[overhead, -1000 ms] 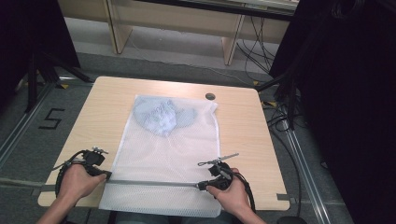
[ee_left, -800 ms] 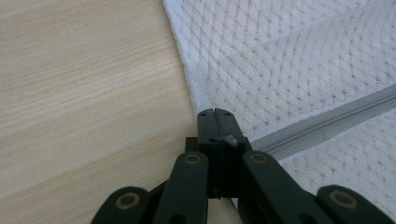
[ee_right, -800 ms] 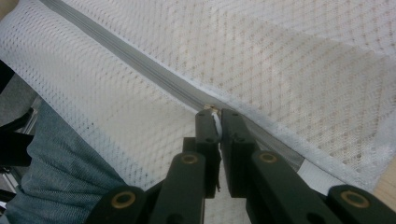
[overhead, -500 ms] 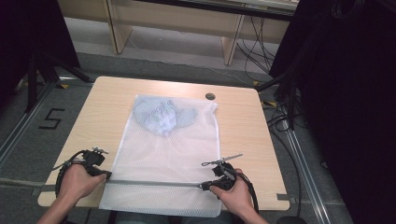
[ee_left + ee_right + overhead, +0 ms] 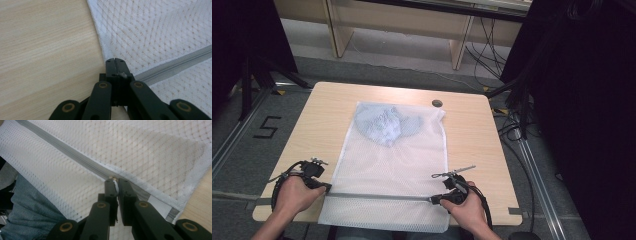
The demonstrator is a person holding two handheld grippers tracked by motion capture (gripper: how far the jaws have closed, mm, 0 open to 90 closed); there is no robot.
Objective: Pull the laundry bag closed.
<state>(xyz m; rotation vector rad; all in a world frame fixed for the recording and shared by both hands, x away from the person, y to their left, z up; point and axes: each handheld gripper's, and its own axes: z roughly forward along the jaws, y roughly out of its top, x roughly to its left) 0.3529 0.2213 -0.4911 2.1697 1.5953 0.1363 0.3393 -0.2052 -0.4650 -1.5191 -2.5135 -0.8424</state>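
The left gripper [image 5: 115, 61] is clenched on the left end of the grey zipper [image 5: 175, 63]. The right gripper [image 5: 115, 181] pinches the small white zipper pull [image 5: 116, 185] near the zipper's right end. The white mesh laundry bag [image 5: 392, 165] lies flat on the wooden surface [image 5: 472, 135], its near edge overhanging, with a pale blue garment [image 5: 384, 122] inside at its far end.

A dark round cap [image 5: 437, 103] is sitting in the wooden table [image 5: 477, 145]; cables [image 5: 484, 40] are trailing across the floor [image 5: 237, 150] beyond.
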